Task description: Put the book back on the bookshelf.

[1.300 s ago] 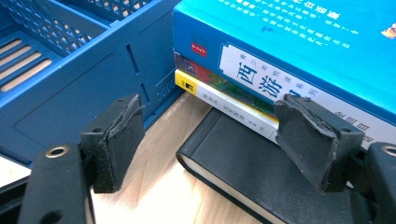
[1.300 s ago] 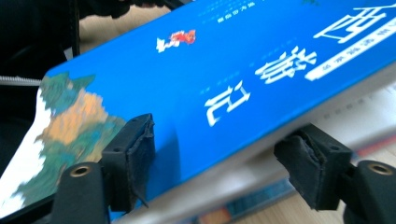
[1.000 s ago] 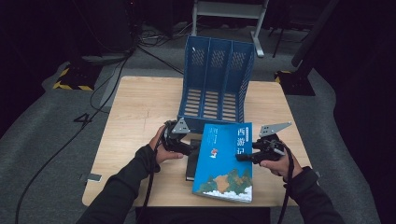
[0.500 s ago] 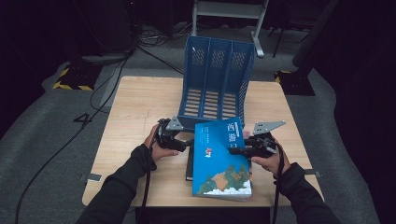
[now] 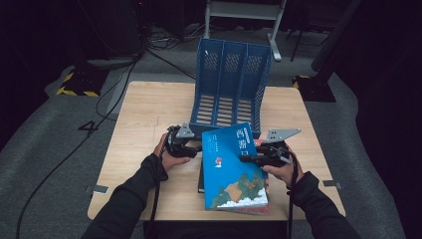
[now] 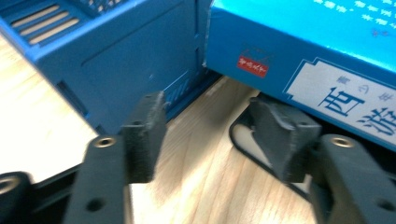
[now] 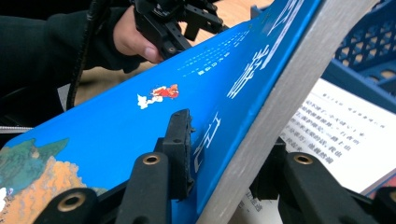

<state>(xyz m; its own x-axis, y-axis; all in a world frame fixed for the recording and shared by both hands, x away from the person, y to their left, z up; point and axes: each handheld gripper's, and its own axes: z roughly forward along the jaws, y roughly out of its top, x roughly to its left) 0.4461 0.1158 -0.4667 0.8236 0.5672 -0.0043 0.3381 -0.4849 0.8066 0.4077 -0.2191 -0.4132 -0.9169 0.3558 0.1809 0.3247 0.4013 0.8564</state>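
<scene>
A blue book (image 5: 238, 172) with a map-like cover is tilted up at the table's front, over other books. My right gripper (image 5: 247, 159) is shut on its right edge. One pad (image 7: 181, 149) presses the cover (image 7: 116, 126) and the other sits under the page block; these jaws have just been closing. My left gripper (image 5: 196, 148) is at the book's spine (image 6: 299, 37). Its jaws (image 6: 210, 130) have just been closing and stand apart over bare wood, with no pad pressing anything. The left gripper (image 7: 177, 23) also shows beyond the cover.
A blue three-slot file rack (image 5: 231, 84) stands just behind the book, close to the left jaws (image 6: 121, 60). A dark-edged book (image 5: 200, 177) and a page of printed text (image 7: 345, 135) lie under the blue one. The wooden table (image 5: 149, 114) has free room at left.
The right gripper has come in a little from the right and its jaws have closed on the blue book's edge. The left gripper's jaws have narrowed beside the spine.
</scene>
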